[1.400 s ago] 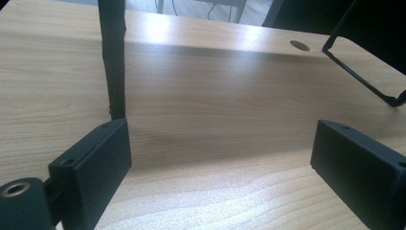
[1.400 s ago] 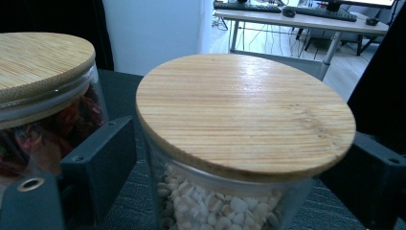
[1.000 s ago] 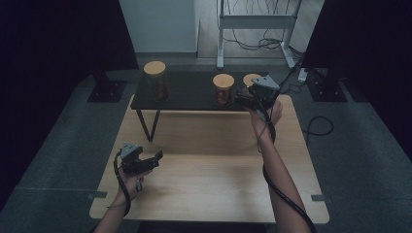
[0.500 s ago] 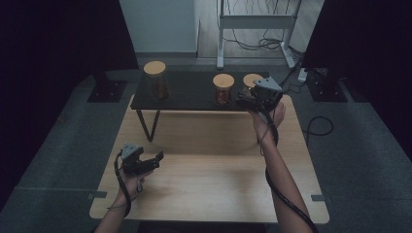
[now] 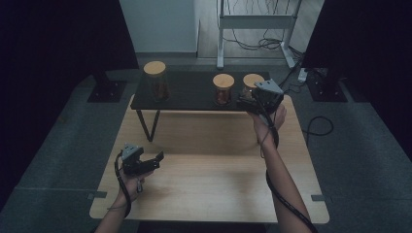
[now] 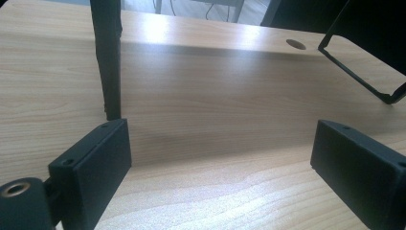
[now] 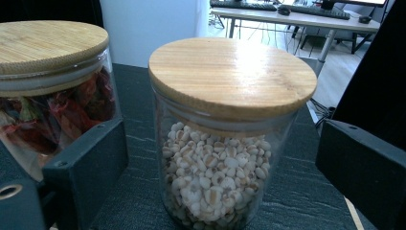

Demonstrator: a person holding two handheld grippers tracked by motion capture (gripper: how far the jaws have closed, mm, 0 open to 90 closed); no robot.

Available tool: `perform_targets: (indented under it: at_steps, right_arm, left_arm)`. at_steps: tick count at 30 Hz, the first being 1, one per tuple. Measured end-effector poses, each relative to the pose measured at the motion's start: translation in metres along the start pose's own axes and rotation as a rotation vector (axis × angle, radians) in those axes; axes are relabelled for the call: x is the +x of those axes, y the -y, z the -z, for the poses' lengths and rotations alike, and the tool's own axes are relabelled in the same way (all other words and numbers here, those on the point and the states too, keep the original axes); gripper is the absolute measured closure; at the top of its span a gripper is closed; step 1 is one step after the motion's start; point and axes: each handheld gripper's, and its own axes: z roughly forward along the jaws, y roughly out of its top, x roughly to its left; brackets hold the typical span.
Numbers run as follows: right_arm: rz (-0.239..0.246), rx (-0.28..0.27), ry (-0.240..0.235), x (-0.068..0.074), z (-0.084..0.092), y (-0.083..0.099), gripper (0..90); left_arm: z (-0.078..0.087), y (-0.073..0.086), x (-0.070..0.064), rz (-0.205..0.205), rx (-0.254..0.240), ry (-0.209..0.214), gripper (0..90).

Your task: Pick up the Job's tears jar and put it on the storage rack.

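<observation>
Right tongs (image 5: 245,101) are seen at the upper right of the high view, held level at the right end of the black shelf (image 5: 189,92); their jaws have just been opening and now stand wide, with the grain jar (image 7: 230,139) between them but untouched by either pad. Left tongs (image 5: 154,159) are held low over the lower left of the bench (image 5: 214,160), jaws spread wide on nothing, as the left gripper view shows bare wood between them.

From largest to smallest, the scene is laid out as follows. The bench, a pale wooden top, takes up the middle and lower part of the high view. The black shelf stands across its far edge on thin black legs, one of which (image 6: 107,57) is seen at the upper left of the left gripper view. Three glass jars with round wooden lids are set on the shelf. The tall jar (image 5: 156,80) is placed towards the shelf's left end. The chilli jar (image 5: 223,88), filled with red pieces, is placed right of centre; in the right gripper view it appears at the left edge, just beside the grain jar. The grain jar, filled with small pale kernels, is found at the centre of the right gripper view, upright on the dark surface.
</observation>
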Motion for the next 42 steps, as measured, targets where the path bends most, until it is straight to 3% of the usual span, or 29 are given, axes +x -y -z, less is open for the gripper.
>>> perform_targets:
  at_steps: [26,42]
  right_arm:
    - [-0.019,-0.038,-0.016,0.002,0.024,0.026,3.7]
    - [-0.031,-0.048,-0.021,0.001,0.041,0.051,4.3]
  left_arm:
    - [0.0,0.001,-0.005,-0.021,0.004,0.006,6.2]
    - [-0.001,0.002,-0.006,-0.027,0.011,0.01,6.2]
